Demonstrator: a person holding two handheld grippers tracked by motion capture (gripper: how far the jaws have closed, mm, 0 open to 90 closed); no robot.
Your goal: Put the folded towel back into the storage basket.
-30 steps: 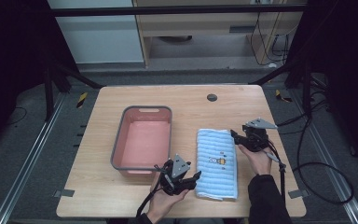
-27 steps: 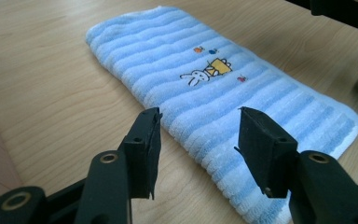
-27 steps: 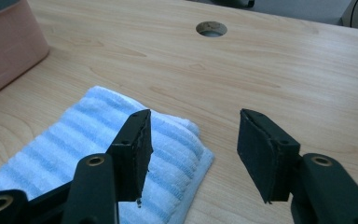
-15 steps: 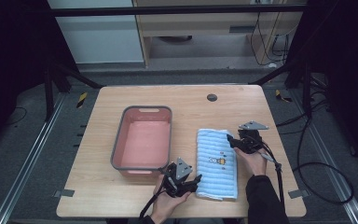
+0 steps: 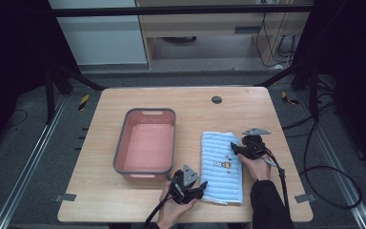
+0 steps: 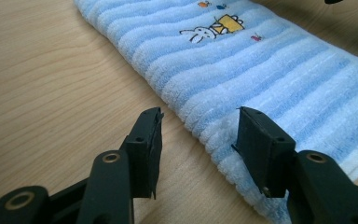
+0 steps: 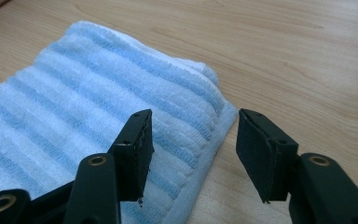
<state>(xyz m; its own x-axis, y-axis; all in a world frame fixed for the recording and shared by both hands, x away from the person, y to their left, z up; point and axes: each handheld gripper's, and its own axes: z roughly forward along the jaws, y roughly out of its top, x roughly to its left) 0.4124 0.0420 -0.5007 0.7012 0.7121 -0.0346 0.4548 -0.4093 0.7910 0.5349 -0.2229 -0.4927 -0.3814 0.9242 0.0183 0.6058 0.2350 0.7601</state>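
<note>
In both gripper views the towel (image 6: 261, 70) runs past the frame edges. From above, its small print (image 5: 223, 163) is too tiny to read, and both forearms are cut off below.

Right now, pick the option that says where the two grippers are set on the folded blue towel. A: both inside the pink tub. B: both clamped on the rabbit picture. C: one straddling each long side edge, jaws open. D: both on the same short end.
C: the left gripper straddles one long edge of the towel near its close end, the right gripper the opposite edge; both stand open.
</note>
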